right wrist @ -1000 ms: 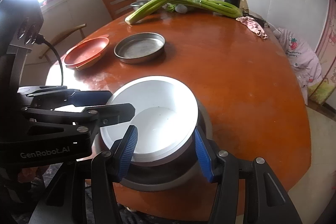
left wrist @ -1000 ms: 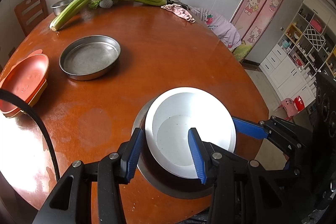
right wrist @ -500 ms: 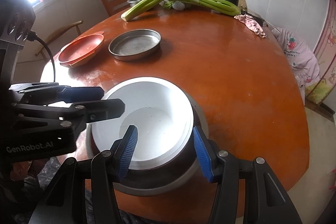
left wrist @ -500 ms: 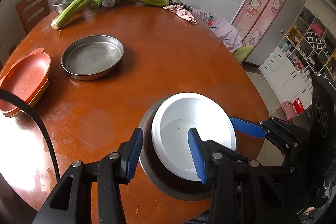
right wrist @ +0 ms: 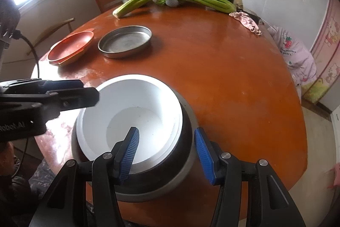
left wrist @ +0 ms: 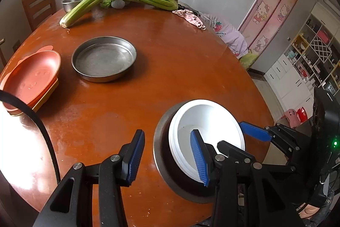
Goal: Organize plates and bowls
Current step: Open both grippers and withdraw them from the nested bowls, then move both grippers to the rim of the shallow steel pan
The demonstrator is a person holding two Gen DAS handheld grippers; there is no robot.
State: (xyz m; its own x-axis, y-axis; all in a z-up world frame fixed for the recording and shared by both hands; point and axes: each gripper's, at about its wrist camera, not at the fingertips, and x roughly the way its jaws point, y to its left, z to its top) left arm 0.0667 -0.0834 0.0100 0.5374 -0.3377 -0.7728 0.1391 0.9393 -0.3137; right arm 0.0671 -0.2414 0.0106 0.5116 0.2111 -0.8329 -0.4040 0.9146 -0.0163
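Both grippers hang open at the bottom of their frames. Left gripper point(left wrist: 167, 154) holds nothing, its jaws wide: one blue pad over bare table point(left wrist: 170, 56), the other over the white bowl point(left wrist: 206, 131). Right gripper point(right wrist: 167, 154) straddles the near right rim of that bowl and the steel bowl point(right wrist: 187, 167) it nests in; contact is hard to judge. Mid-left of the left view sit a steel pan point(left wrist: 104, 59) and stacked orange plates point(left wrist: 29, 78). Celery point(left wrist: 95, 1) lies at the top
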